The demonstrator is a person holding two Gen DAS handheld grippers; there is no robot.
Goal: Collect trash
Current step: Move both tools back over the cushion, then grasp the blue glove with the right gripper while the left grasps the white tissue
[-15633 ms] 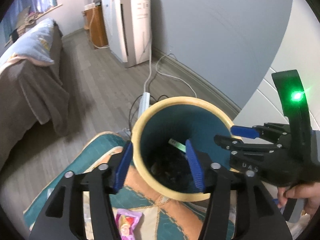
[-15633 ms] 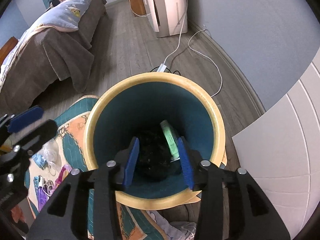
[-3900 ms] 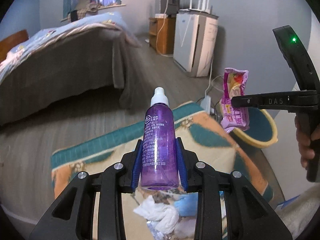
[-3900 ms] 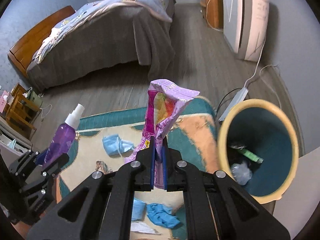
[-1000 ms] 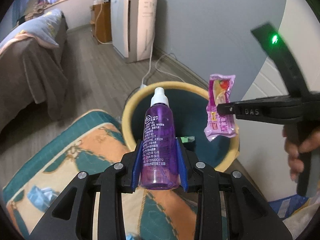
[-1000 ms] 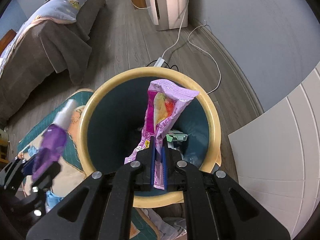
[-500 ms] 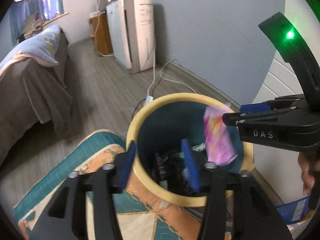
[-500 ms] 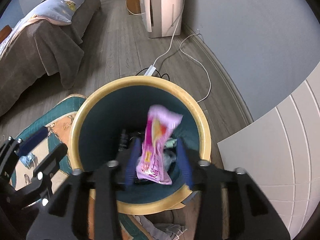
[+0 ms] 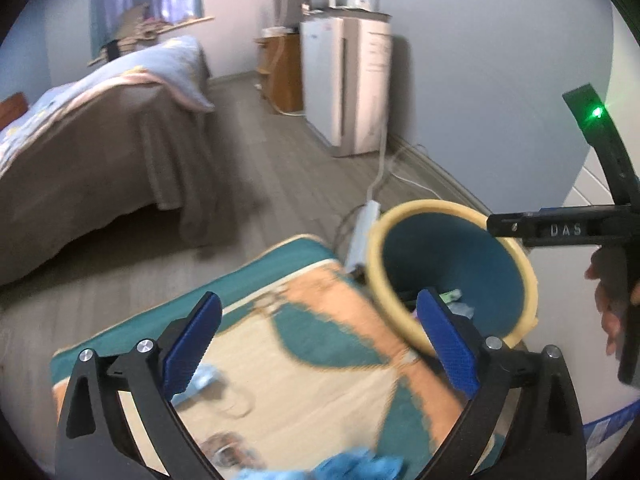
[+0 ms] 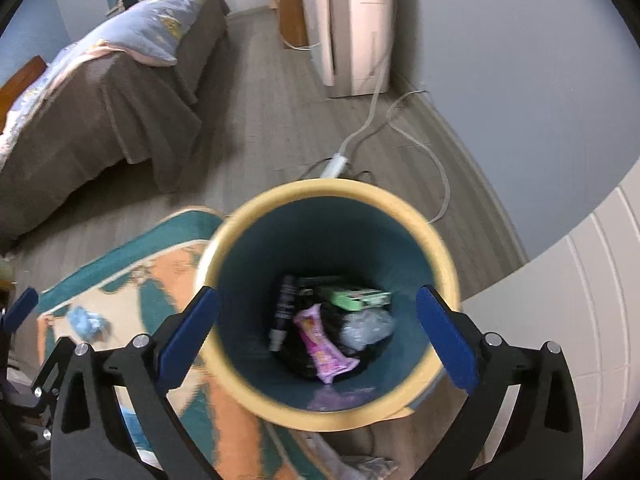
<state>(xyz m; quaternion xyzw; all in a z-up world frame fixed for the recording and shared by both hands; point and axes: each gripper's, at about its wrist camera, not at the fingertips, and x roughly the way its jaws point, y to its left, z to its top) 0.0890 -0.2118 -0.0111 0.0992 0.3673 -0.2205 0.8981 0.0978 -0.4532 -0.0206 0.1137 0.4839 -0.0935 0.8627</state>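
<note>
The trash bin [image 10: 440,252], teal inside with a yellow rim, stands at the rug's corner; it also shows in the left wrist view [image 9: 516,252]. Inside lie the pink snack wrapper [image 10: 324,344], the purple spray bottle [image 10: 285,312], a green box [image 10: 360,298] and a crumpled clear bag [image 10: 366,330]. My right gripper [image 10: 316,336] is open and empty, held above the bin's mouth. My left gripper [image 9: 320,344] is open and empty over the rug [image 9: 320,392], left of the bin. Blue crumpled masks lie on the rug [image 9: 356,468] [image 10: 86,320].
A bed [image 9: 80,140] with a brown cover stands to the left. A white appliance [image 9: 352,80] and a wooden cabinet [image 9: 280,72] stand at the wall. A power strip and cords [image 10: 340,160] lie on the floor behind the bin. A white cabinet panel [image 10: 580,300] is at right.
Both grippers opened: the purple bottle and pink wrapper dropped into the bin and lie at its bottom. My left gripper has swung left, away from the bin, over the rug.
</note>
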